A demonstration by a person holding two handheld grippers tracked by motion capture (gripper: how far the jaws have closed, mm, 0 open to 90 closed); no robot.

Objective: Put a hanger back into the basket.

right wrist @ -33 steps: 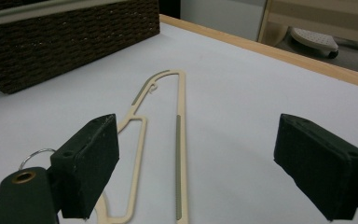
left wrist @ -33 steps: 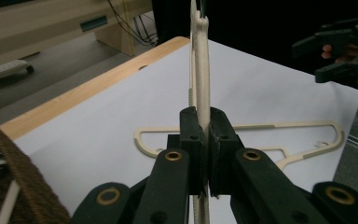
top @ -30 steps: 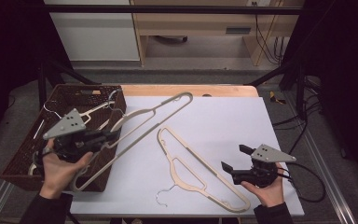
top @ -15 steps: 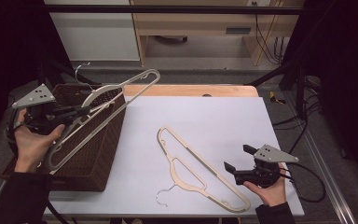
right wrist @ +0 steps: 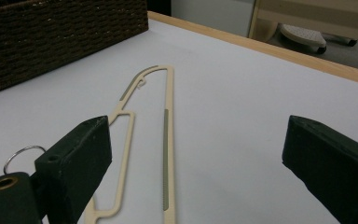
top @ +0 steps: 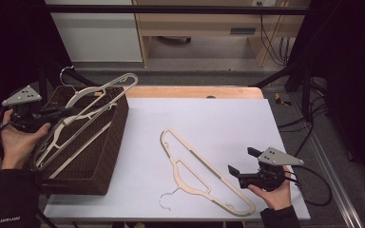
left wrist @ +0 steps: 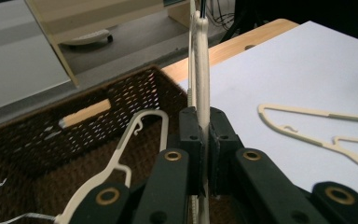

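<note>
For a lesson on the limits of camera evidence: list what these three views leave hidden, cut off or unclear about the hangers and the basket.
- Held hanger, left gripper view: its top leaves the frame; the closed left gripper covers the gripped part.
- Basket, high view: the contents are too dark to count hangers; the left hand covers its near corner.
- Table hanger, right gripper view: its near end is cut off; the right gripper partly hides its hook.

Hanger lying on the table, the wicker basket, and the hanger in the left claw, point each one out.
hanger on the table (top: pixel 217 176), high view, long straight bar.
wicker basket (top: pixel 105 145), high view, right side wall.
held hanger (left wrist: pixel 201 70), left gripper view, bar above the jaws.
</note>
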